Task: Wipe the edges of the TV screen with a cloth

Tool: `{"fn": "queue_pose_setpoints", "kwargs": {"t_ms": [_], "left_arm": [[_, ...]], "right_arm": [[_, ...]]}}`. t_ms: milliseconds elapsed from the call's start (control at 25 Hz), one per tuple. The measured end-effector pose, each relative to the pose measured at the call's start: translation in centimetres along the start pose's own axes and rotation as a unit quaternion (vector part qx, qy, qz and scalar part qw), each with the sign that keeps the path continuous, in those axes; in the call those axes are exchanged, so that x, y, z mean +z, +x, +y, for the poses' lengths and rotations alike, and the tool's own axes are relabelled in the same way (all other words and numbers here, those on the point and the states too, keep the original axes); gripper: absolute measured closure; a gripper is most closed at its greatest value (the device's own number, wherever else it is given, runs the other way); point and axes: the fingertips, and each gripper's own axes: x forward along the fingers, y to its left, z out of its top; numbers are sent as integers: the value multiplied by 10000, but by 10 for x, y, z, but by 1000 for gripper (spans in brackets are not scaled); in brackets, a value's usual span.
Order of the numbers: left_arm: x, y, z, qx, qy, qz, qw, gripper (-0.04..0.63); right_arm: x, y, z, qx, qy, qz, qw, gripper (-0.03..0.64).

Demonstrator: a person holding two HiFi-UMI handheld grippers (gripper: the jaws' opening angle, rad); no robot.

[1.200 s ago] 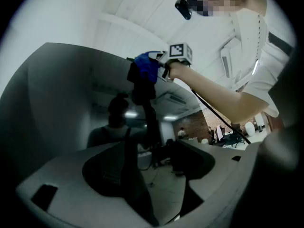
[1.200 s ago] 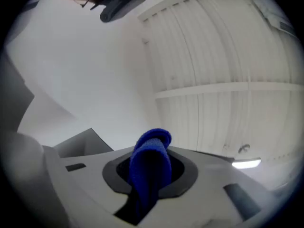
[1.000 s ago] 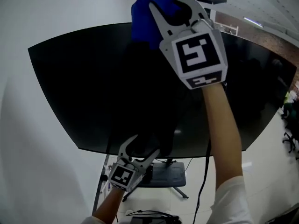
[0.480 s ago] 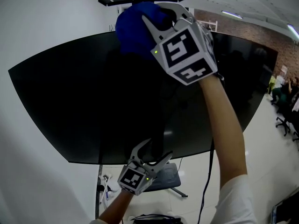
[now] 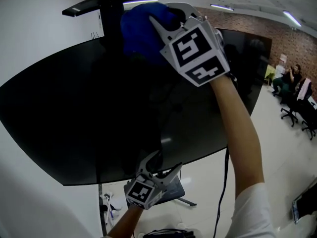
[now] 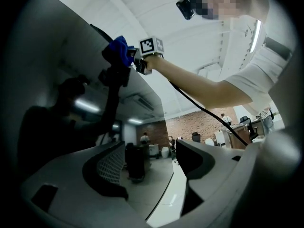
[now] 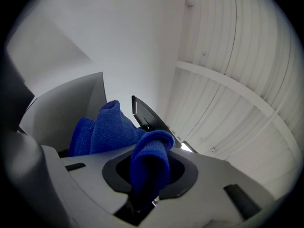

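Right gripper [image 5: 168,14] is raised high and its jaws are clenched on a blue cloth [image 5: 138,31]. In the right gripper view one fold of the cloth [image 7: 104,127] stands up between the jaws of this gripper [image 7: 147,160], and the rest bulges out in front. The cloth lies against the top edge of the TV [image 5: 99,108], near the middle, just under a dark bar [image 5: 109,1] which is mounted above the screen.

Left gripper [image 5: 166,162] is low, at the bottom edge of the TV. Its jaws are apart and grasp nothing. In the left gripper view the lower edge of the TV [image 6: 71,103] runs between the jaws of this gripper [image 6: 156,170]; if a jaw touches the glass, I cannot tell.

Under the TV is a stand [image 5: 173,192], and a cable [image 5: 220,192] hangs down beside the right arm. At the far right there is a brick wall [image 5: 257,26].
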Motion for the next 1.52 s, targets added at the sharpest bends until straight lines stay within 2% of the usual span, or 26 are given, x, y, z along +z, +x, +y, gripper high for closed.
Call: {"fn": "queue_pose_setpoints", "kwargs": {"t_ms": [520,840,1080,1280,1520], "left_arm": [[-13,35,-36,-551,-152,-77,9983,262],[-29,76,-75,-1181,-272,22,9926,262],[-48,124,-118,-1704,-302,125,9848,262],[-67,153,-151,-2081,-369,169,9773,262],[-77,177,-181,-2312,-501,186,9714,262]], "right_arm": [[-94,-55,-74,-647,38,714,9953,526],[-154,-87,-124,-893,-338,1408,9854,526],[-227,-136,-188,-1370,-380,2020,9690,526],[-291,-166,-235,-1645,-415,2752,9463,526],[-342,-199,-278,-1944,-562,3393,9187,526]]}}
